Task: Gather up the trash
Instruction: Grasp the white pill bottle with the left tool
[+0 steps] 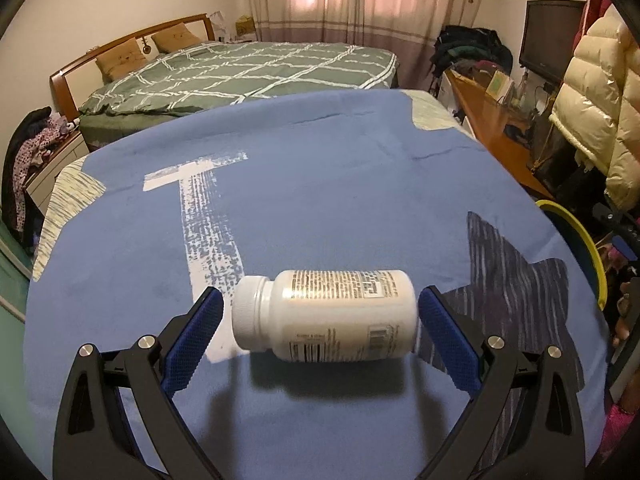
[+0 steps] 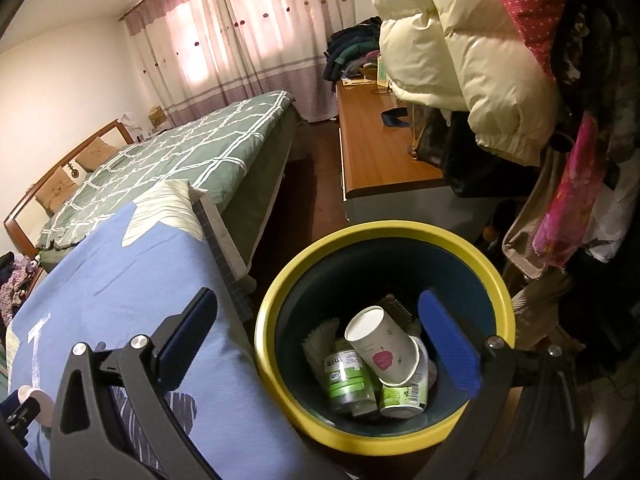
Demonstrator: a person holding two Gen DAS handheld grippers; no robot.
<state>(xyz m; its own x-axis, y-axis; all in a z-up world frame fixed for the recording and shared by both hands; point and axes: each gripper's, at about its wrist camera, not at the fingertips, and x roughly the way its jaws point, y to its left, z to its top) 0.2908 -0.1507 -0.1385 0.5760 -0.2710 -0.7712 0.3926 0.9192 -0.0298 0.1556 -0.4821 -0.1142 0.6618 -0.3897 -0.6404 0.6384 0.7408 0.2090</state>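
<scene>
A white pill bottle [image 1: 326, 316] lies on its side on the blue cloth [image 1: 320, 184], cap to the left. My left gripper [image 1: 320, 334] is open, its blue pads [image 1: 192, 340] flanking the bottle's two ends, apart from it. In the right wrist view, my right gripper [image 2: 316, 344] is open and empty above the yellow-rimmed trash bin [image 2: 280, 392]. The bin holds a paper cup [image 2: 382, 344], green-labelled containers [image 2: 346, 376] and other trash. The bin's rim [image 1: 588, 248] also shows at the right in the left wrist view.
The blue-covered table [image 2: 120, 280] stands left of the bin. A green-quilted bed [image 1: 240, 76] lies beyond it. A wooden cabinet [image 2: 376, 156], a hanging cream puffer jacket [image 2: 460, 48] and clothes crowd the right side.
</scene>
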